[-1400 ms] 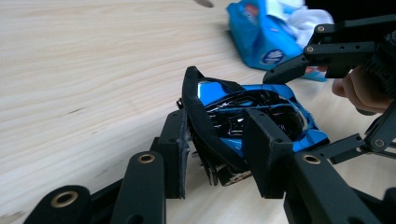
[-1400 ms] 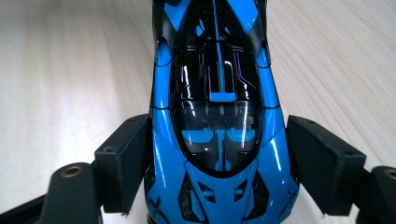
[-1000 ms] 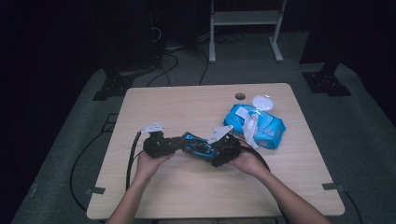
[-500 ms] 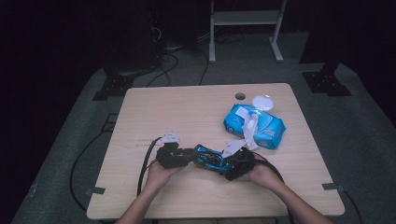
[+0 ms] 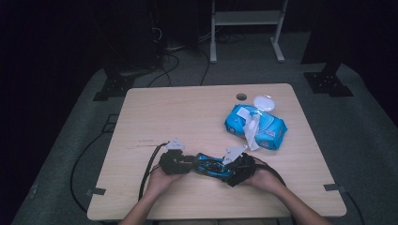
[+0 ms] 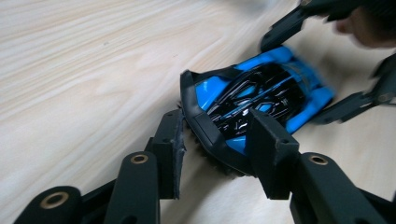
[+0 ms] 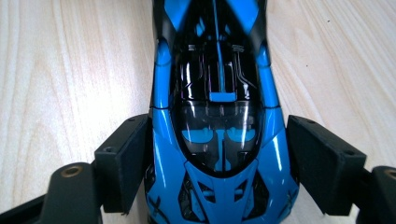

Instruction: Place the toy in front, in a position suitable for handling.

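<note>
Where the person's hands come in at the near edge of the table (image 5: 141, 122), the left gripper (image 5: 174, 162) and the right gripper (image 5: 237, 168) face each other with a blue and black toy car (image 5: 212, 165) between them. Left gripper: jaws set wide about one end of the car — in the left gripper view one pad (image 6: 170, 151) lies just beside that end's black edge, the other crosses over the blue bodywork; whether either presses I cannot tell. Right gripper: jaws also wide, one on each flank of the car at the other end, the left-hand pad (image 7: 126, 161) touching or nearly touching the side, the other with a thin gap. The car sits on the table on its wheels, long axis running left to right along the near edge, from one gripper to the other.

Farther back, towards the right — a blue pack of wipes (image 5: 256, 125), a white wipe (image 5: 252, 131) pulled out of its top. Just beyond it, a white round lid (image 5: 264, 101) and a small hole (image 5: 241, 97) in the tabletop.
</note>
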### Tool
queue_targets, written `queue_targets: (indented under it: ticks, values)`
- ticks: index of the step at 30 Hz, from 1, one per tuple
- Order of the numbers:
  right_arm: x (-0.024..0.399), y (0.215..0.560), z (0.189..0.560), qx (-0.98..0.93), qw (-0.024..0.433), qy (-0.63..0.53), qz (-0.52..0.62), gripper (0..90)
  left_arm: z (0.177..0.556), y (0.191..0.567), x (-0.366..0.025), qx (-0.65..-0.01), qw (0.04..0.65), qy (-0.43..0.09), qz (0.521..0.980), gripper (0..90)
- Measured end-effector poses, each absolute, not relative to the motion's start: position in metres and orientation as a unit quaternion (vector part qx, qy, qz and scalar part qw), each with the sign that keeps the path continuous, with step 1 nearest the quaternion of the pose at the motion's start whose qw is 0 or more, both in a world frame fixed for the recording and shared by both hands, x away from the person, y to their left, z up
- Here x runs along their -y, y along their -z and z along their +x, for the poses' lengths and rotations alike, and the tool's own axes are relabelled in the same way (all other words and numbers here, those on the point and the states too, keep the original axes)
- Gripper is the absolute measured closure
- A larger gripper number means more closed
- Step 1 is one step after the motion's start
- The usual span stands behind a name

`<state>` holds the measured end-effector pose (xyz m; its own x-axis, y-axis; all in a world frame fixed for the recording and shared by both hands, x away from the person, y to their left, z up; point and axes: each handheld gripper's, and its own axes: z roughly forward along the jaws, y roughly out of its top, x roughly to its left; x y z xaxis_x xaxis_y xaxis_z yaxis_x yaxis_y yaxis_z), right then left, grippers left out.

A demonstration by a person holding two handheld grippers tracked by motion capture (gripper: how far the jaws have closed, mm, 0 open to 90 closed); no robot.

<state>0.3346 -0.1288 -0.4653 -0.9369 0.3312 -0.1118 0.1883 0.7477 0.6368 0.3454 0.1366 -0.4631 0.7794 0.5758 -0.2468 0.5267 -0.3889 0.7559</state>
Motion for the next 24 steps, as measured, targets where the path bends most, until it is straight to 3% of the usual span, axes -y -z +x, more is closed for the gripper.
queue_targets:
  ticks: [13, 18, 24]
  values:
    - [0.143, 0.460, 0.336, -0.910, 0.086, -0.373, 0.159, 21.4, 0.347, 0.459, -0.146, -0.323, 0.472, -0.038, 0.820, 40.8]
    - [0.160, 0.446, 0.336, -0.890, 0.103, -0.408, 0.175, 20.2, 0.346, 0.456, -0.150, -0.309, 0.480, -0.068, 0.818, 23.4]
    - [0.181, 0.441, 0.344, -0.866, 0.120, -0.434, 0.216, 19.6, 0.346, 0.455, -0.155, -0.302, 0.496, -0.086, 0.809, 16.6]
